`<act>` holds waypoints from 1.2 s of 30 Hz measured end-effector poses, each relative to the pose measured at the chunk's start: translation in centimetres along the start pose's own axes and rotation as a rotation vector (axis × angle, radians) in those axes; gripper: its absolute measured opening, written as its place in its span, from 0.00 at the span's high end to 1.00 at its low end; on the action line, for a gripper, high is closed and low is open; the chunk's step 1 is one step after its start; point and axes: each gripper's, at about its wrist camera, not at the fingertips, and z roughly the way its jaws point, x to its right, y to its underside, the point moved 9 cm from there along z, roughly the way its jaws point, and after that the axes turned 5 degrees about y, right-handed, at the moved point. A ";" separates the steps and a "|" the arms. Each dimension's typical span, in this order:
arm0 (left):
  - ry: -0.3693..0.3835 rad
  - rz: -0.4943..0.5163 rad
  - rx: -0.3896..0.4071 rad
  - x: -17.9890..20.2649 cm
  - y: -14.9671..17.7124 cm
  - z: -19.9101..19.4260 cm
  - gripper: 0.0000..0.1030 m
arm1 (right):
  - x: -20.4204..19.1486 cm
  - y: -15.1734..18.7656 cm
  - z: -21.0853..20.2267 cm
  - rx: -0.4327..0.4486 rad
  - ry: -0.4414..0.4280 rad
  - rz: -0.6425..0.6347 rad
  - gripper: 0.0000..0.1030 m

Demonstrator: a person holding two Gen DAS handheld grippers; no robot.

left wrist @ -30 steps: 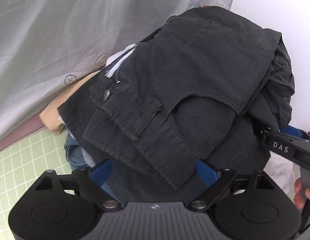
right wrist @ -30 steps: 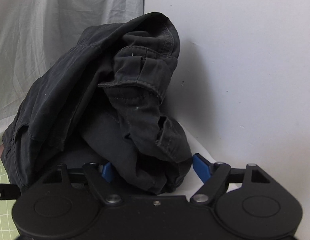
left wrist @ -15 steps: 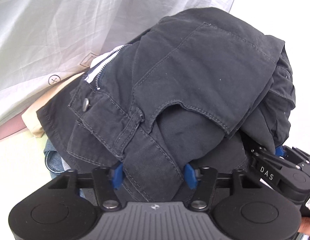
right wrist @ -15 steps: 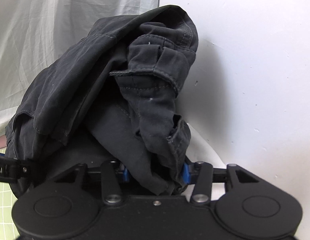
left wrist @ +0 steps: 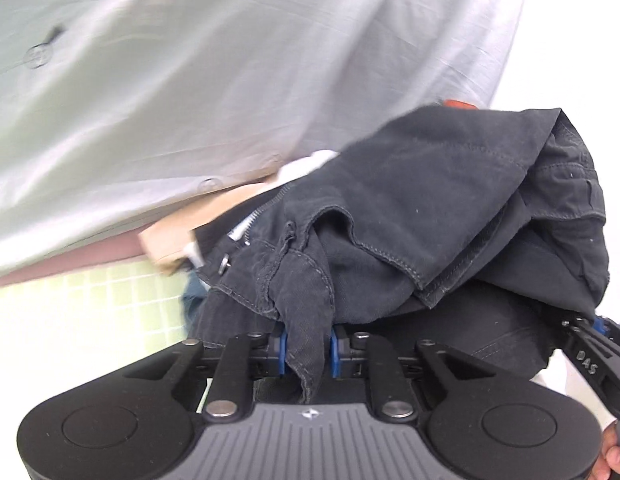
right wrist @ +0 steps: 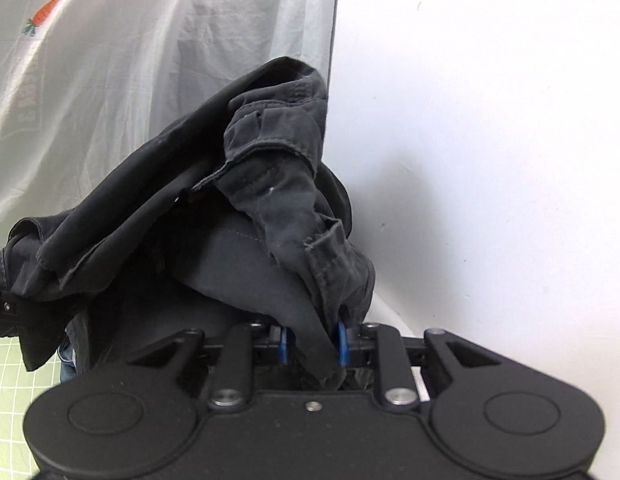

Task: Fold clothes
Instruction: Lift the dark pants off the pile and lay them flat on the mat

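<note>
A crumpled pair of black trousers (left wrist: 429, 208) with a metal button and zip hangs bunched between both grippers. My left gripper (left wrist: 308, 350) is shut on a fold of the waistband, the cloth pinched between its blue pads. In the right wrist view the same black trousers (right wrist: 238, 216) rise in a heap, and my right gripper (right wrist: 313, 346) is shut on a hanging edge of them. The right gripper's black body (left wrist: 589, 356) shows at the right edge of the left wrist view. Both trouser legs are hidden in the bundle.
A grey-white sheet (left wrist: 190, 80) hangs behind, with a carrot print (right wrist: 44, 14). A white wall (right wrist: 489, 140) fills the right. A green gridded mat (left wrist: 102, 300) lies at lower left, with tan cloth (left wrist: 178, 236) and blue denim (left wrist: 192, 300) beneath the trousers. A fingertip (left wrist: 617, 458) shows at bottom right.
Both grippers went from open around the trousers to shut on them. The bundle has lifted and shifted right in the left wrist view, which is blurred by motion.
</note>
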 end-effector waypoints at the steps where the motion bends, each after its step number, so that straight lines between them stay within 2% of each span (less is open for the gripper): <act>1: -0.012 -0.016 0.010 -0.9 0.5 -1.0 0.81 | -0.2 -0.1 -0.8 0.011 -0.002 -0.008 0.78; 11: -0.191 -0.048 0.096 -10.2 5.3 -12.0 0.82 | -4.0 1.6 -9.6 0.103 -0.034 -0.118 0.80; 13: -0.220 -0.074 0.102 -13.2 6.7 -14.2 0.82 | -5.0 2.4 -11.0 0.110 -0.041 -0.130 0.81; 17: -0.290 -0.110 0.112 -20.5 10.2 -20.0 0.83 | -10.8 4.4 -16.9 0.141 -0.041 -0.183 0.82; 19: -0.332 -0.137 0.100 -26.0 12.6 -23.7 0.84 | -14.6 5.1 -19.4 0.149 -0.041 -0.213 0.82; 22: -0.415 -0.180 0.100 -33.4 15.7 -28.6 0.84 | -21.0 8.0 -23.1 0.104 -0.088 -0.236 0.83; 28: -0.615 -0.332 0.095 -48.5 21.9 -37.9 0.84 | -36.5 16.6 -29.2 -0.005 -0.317 -0.365 0.83; 31: -0.701 -0.416 0.107 -54.7 24.4 -42.7 0.84 | -43.3 20.7 -31.0 -0.112 -0.447 -0.372 0.83; 33: -0.713 -0.454 0.104 -56.3 26.0 -43.6 0.84 | -46.2 22.1 -31.7 -0.165 -0.504 -0.371 0.83; 36: -0.730 -0.512 0.099 -58.7 28.4 -44.9 0.84 | -49.3 23.2 -31.1 -0.251 -0.544 -0.382 0.83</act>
